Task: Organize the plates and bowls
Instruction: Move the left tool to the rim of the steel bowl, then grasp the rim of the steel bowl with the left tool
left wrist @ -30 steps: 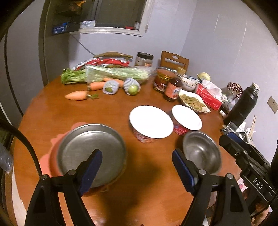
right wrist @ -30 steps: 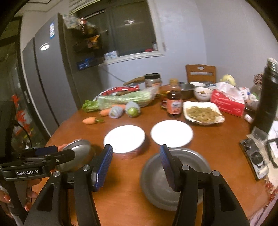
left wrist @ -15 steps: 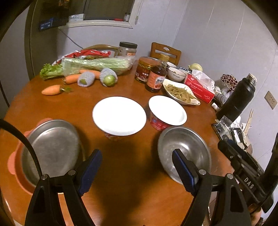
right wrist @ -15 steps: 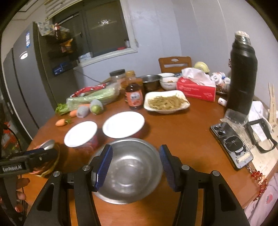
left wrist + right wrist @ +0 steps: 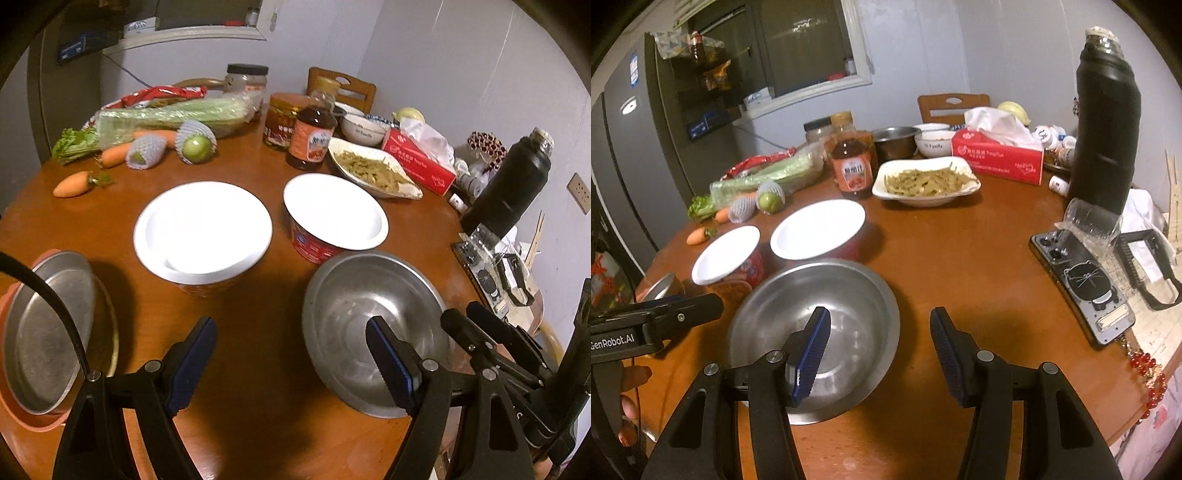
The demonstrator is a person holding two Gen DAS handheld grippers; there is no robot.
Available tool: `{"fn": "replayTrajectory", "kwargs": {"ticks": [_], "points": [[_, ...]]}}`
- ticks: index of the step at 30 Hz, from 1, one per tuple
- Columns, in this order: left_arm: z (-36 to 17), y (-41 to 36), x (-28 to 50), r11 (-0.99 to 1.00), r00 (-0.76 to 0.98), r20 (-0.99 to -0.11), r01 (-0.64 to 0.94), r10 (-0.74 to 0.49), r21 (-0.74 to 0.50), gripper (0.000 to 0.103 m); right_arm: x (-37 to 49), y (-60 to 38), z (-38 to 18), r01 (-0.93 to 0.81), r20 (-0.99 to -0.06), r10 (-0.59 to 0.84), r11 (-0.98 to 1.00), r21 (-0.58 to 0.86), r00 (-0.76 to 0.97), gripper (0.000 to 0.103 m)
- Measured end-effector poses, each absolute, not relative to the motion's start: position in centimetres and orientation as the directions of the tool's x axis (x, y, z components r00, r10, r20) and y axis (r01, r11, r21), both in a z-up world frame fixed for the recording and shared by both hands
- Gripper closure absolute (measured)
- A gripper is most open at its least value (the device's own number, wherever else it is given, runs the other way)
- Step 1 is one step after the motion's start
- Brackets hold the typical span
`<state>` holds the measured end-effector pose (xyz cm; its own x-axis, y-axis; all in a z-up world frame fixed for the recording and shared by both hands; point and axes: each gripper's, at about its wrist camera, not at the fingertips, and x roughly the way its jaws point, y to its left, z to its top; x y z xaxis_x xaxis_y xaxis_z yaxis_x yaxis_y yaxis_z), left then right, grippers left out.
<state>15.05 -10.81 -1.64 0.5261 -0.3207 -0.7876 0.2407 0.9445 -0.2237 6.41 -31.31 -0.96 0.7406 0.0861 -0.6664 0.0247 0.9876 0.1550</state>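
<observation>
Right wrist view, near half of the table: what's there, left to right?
Small red paper bowl with a white inside → larger red paper bowl with a white inside → dark phone lying flat → black strap buckle. The round steel bowl overlaps both paper bowls' span, so it is left out.

Steel bowl (image 5: 827, 317) nearest, two paper bowls (image 5: 820, 230) just behind, dish of food (image 5: 925, 181) beyond them.

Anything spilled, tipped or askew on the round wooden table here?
One thing: the shallow steel plate at the table's left edge sits tilted on a salmon-pink tray, not flat. A clear plastic cup lies on its side by the black flask. No spills visible.
</observation>
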Motion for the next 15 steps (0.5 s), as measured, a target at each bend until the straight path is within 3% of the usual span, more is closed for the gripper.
{"fn": "replayTrajectory", "kwargs": {"ticks": [8, 15], "points": [[-3.5, -12.4, 16.3, 0.953, 0.501, -0.817, 0.236, -0.288, -0.191, 0.021, 7.6, -32.0, -2.5, 0.027, -0.687, 0.1, 0.985, 0.172, 0.719, 0.047], [-4.5, -13.5, 17.1, 0.963, 0.51, -0.824, 0.225, -0.248, -0.151, 0.022, 8.5, -31.7, -3.6, -0.002, -0.704, 0.117, 0.987, 0.162, 0.7, 0.062]]}}
